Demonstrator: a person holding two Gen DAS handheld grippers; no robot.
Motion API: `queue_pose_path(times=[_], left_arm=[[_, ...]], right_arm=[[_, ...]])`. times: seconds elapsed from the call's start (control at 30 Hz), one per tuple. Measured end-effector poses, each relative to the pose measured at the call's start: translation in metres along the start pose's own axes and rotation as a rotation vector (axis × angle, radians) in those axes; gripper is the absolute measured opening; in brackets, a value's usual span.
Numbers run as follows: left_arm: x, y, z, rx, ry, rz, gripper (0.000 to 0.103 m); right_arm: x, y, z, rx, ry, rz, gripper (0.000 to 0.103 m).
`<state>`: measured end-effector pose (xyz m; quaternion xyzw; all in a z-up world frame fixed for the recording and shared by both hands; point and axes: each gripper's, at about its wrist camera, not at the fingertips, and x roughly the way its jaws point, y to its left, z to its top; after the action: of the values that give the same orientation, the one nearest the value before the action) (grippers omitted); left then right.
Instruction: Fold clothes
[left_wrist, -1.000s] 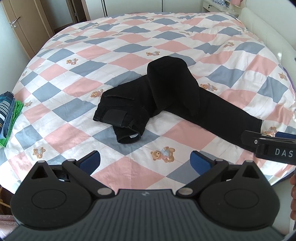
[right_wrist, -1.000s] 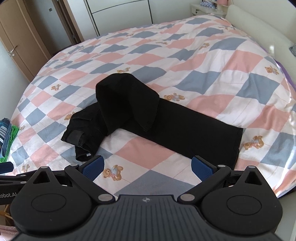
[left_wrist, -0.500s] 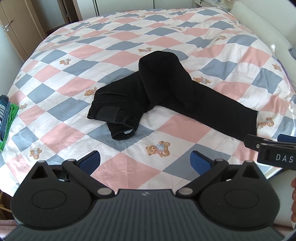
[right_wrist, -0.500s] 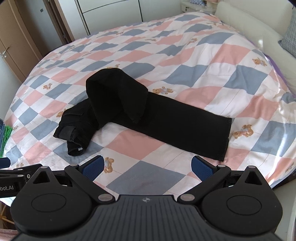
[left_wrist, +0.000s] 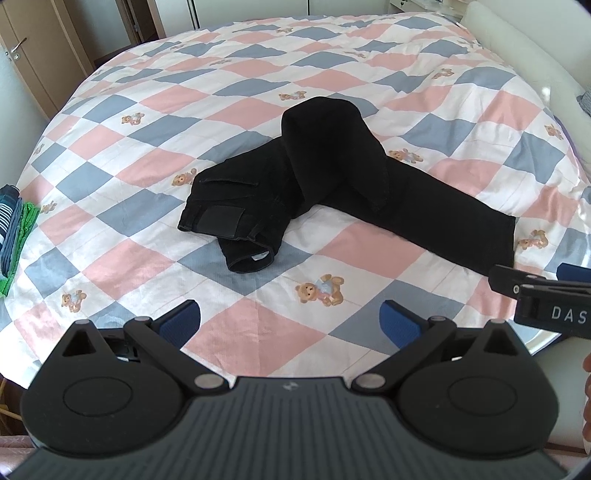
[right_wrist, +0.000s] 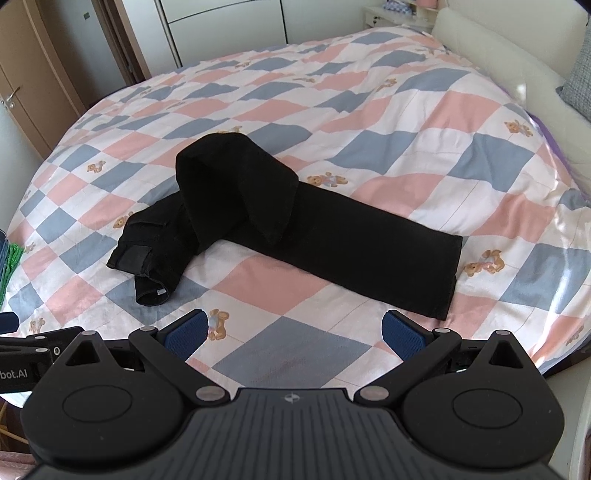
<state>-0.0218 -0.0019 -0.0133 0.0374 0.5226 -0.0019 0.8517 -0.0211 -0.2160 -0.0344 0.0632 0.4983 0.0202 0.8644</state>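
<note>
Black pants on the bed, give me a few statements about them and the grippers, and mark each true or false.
1. The black pants lie on the checked quilt. True.
2. The left gripper is shut on the pants. False: its jaws are open and hold nothing, short of the cloth.
3. One leg is folded back over the other. True: its hem lies on top of the long leg.
4. The right gripper grips the long leg's hem. False: it is open, and that hem lies apart from it.
5. The waistband is the end on the left. True.
6. A folded stack rests on top of the pants. False: it sits at the bed's left edge.
</note>
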Motion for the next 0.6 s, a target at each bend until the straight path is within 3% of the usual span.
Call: queue_pose_path(times=[0.6], left_arm=[[0.0003,-0.0017,-0.0028,-0.003,-0.005,-0.006,0.102]], right_arm=[[-0.0002,0.0021,-0.0006,-0.032,0.002,-0.004,0.103]])
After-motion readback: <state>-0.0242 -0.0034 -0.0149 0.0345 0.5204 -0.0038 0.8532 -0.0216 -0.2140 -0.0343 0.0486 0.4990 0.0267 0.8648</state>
